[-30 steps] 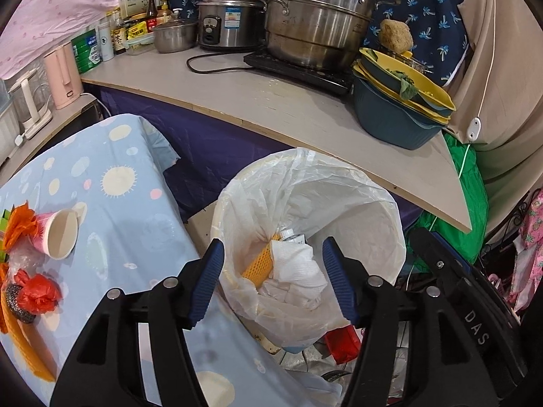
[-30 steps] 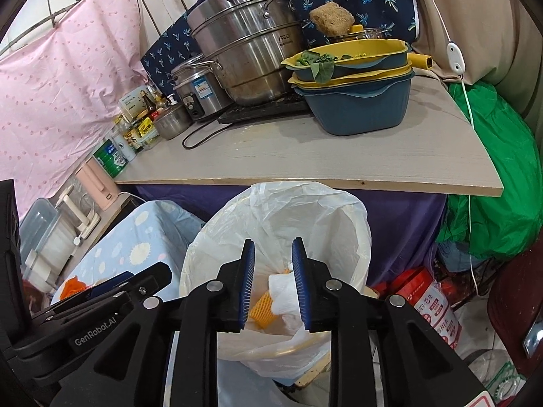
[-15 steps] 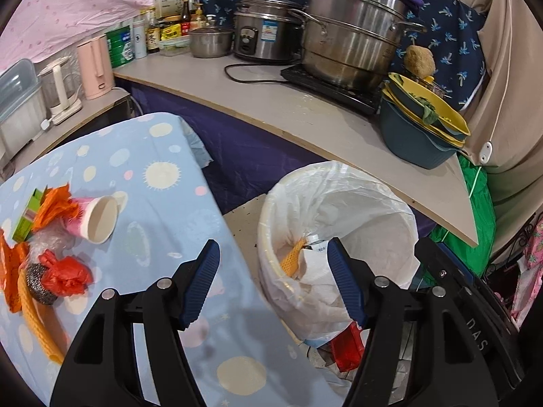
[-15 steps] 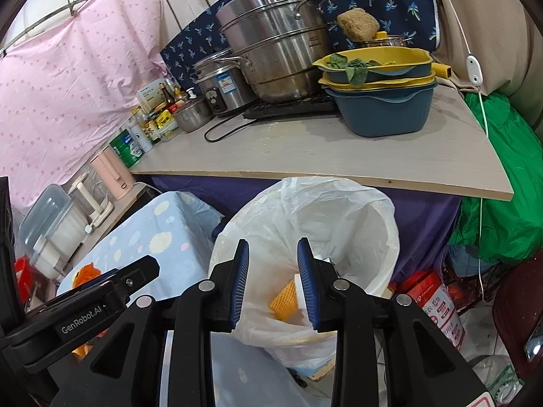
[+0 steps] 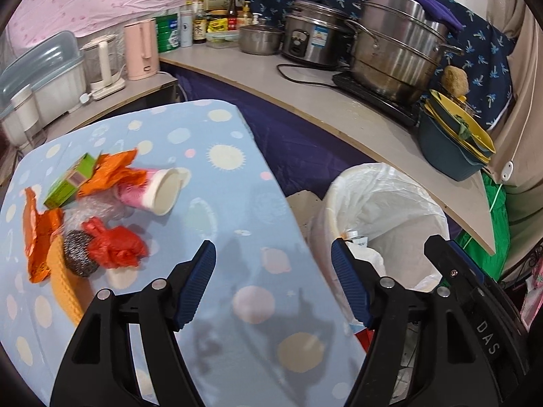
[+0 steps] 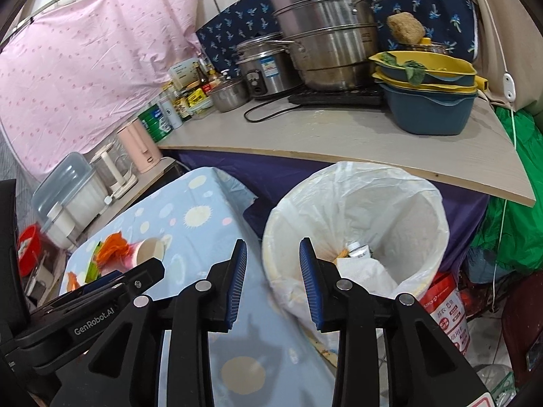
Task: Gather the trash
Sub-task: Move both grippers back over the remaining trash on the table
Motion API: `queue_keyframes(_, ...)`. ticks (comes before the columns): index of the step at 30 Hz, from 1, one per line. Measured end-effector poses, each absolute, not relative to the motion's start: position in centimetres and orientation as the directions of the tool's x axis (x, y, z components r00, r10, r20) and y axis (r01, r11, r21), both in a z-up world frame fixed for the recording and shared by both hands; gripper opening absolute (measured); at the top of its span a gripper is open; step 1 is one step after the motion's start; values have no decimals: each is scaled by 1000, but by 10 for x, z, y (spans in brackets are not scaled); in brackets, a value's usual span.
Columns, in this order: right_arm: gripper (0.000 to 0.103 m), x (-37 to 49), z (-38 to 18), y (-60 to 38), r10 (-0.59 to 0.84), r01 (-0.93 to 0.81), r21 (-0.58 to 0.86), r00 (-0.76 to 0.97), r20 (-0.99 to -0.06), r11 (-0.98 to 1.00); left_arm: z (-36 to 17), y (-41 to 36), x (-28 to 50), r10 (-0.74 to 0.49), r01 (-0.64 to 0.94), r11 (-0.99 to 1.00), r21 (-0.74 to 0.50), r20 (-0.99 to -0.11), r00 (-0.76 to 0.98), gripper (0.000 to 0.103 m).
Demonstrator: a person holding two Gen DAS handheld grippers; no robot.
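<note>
Left tool (image 5: 273, 279): fingers spread wide, nothing between them, held above the near edge of the table (image 5: 217, 203) and the gap beside the bin. Right tool (image 6: 273, 281): fingers at a moderate gap, also empty, held over the table edge just beside the bin (image 6: 356, 224).

Remaining trash lies in a loose heap on the far left part of the table, well apart from both tools. It comprises a pink paper cup (image 5: 154, 193) lying on its side with its mouth toward the bin, a green carton (image 5: 69, 183), orange wrappers (image 5: 113, 169), a red crumpled bag (image 5: 115, 246), a steel scourer (image 5: 76, 252) touching that bag, clear film and an orange mesh strip beneath. The bin, lined with a white bag, stands on the floor against the table's right side and already holds white paper and other scraps.

Judgement: the work sits between a deposit and the next pickup; several items remain. The next move calls for carrying the wide left tool over to the heap, straddling one item, probably the red bag or the cup as nearest, and closing squarely. The cup may roll; the bag will compress.
</note>
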State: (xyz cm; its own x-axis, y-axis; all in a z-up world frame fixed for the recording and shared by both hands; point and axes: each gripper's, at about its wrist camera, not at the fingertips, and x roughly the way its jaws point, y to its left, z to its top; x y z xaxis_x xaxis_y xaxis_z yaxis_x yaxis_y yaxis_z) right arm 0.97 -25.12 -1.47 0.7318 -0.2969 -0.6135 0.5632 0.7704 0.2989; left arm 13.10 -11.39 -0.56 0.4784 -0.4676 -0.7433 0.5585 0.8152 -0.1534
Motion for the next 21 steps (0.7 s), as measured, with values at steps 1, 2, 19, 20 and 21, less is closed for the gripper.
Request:
queue_keyframes(1, 33, 12, -15, -247, -290, 557, 298, 733, -616, 776, -5, -108, 132, -461, 549, 822, -151, -742, 486, 69)
queue_keyframes(2, 35, 15, -15, -242, -283, 550, 295, 734, -618, 781, -5, -101, 133, -451, 535, 832, -147, -741, 498, 73)
queue_keyframes(19, 40, 64, -29, -155, -156, 417, 256, 733, -662, 872, -35, 29, 170, -195, 241, 969, -56, -771, 606, 90)
queue_keyframes(20, 40, 67, -31, -150, -147, 408, 254, 731, -666, 877, -39, 35, 173, -188, 230, 972, -58, -777, 601, 90)
queue_keyframes(21, 40, 69, -32, -146, -140, 401, 252, 730, -669, 881, -42, 40, 175, -184, 219, 974, -62, -784, 594, 90)
